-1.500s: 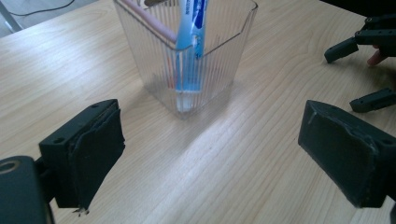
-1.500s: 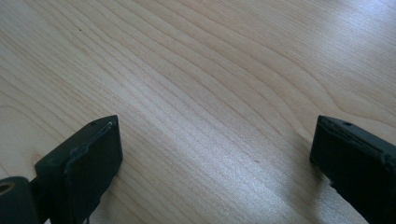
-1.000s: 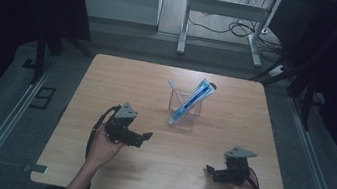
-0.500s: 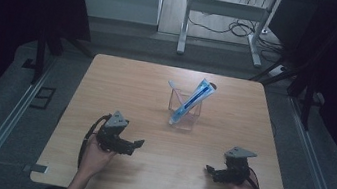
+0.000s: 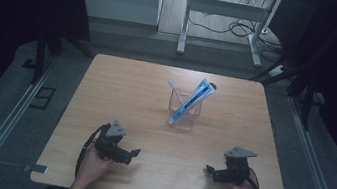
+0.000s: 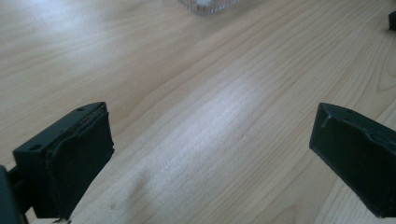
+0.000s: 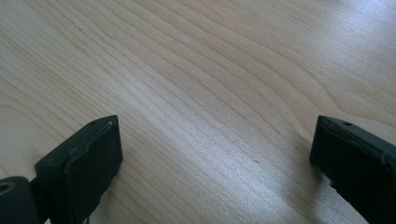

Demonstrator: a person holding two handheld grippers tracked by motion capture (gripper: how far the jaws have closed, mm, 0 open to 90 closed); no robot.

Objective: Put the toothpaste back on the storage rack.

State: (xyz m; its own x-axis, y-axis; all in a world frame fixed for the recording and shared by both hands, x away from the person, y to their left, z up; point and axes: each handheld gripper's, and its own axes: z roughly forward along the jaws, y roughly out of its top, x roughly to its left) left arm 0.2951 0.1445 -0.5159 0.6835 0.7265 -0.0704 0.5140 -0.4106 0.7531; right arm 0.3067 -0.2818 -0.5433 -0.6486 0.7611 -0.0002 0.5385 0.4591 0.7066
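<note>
While both of my hands rest near the front edge of the wooden worktop [image 5: 107, 85], my left hand-held gripper [image 5: 131, 153] sits low on the left side. Its jaws have just been opening and now stand wide apart, with only bare wood between them. Moving right, a clear square holder [image 5: 185, 111] stands near the middle of the worktop, farther from me than either hand. A blue and white toothpaste tube [image 5: 191, 103] stands in it, its long axis leaning so the capped top tips up, away from me and to the right, while its lower end sits at the near left of the holder. A toothbrush [image 5: 173, 86] pokes up from the far left corner. Farther right, my right hand-held gripper [image 5: 210, 170] lies low, jaws spread wide and empty. The holder lies well ahead of both, between them and slightly closer to the right one, I judge.
</note>
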